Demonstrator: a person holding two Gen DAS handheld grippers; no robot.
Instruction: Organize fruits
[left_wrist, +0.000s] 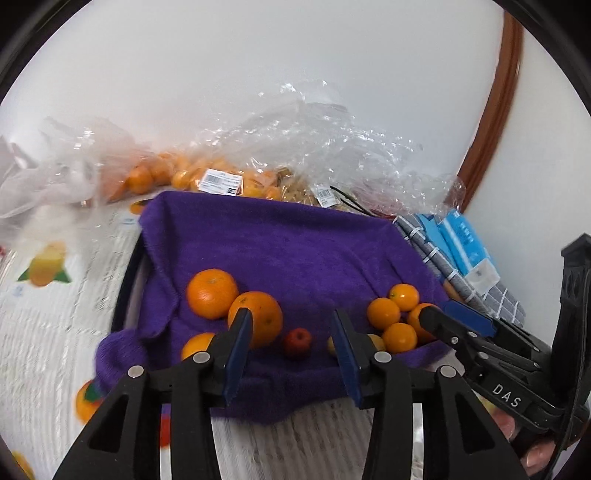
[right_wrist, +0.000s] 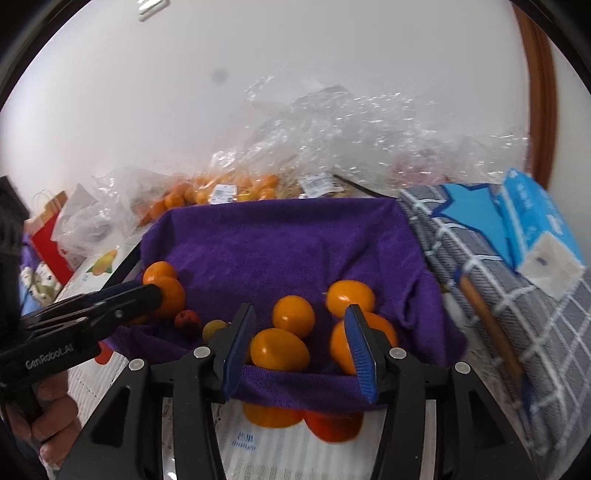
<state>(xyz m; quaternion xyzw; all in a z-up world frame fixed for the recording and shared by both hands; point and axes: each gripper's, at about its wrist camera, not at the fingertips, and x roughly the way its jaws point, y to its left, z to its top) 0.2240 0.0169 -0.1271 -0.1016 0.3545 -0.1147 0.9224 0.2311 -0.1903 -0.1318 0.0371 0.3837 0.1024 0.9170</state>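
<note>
A tray lined with a purple towel (left_wrist: 280, 251) holds fruit. In the left wrist view, two big oranges (left_wrist: 212, 293) lie at its left, a small red fruit (left_wrist: 297, 342) in the middle, and several small oranges (left_wrist: 399, 314) at the right. My left gripper (left_wrist: 291, 350) is open and empty above the tray's near edge, with the red fruit between its fingers. In the right wrist view, my right gripper (right_wrist: 299, 345) is open and empty over the small oranges (right_wrist: 293, 316) on the towel (right_wrist: 280, 240). The right gripper also shows in the left wrist view (left_wrist: 436, 317).
Clear plastic bags of oranges (left_wrist: 192, 177) lie behind the tray against the white wall. A grey checked cloth (right_wrist: 517, 295) with a blue tissue pack (right_wrist: 539, 229) lies to the right. A printed fruit box (left_wrist: 48, 295) sits under the tray. A red paper bag (right_wrist: 48, 229) stands far left.
</note>
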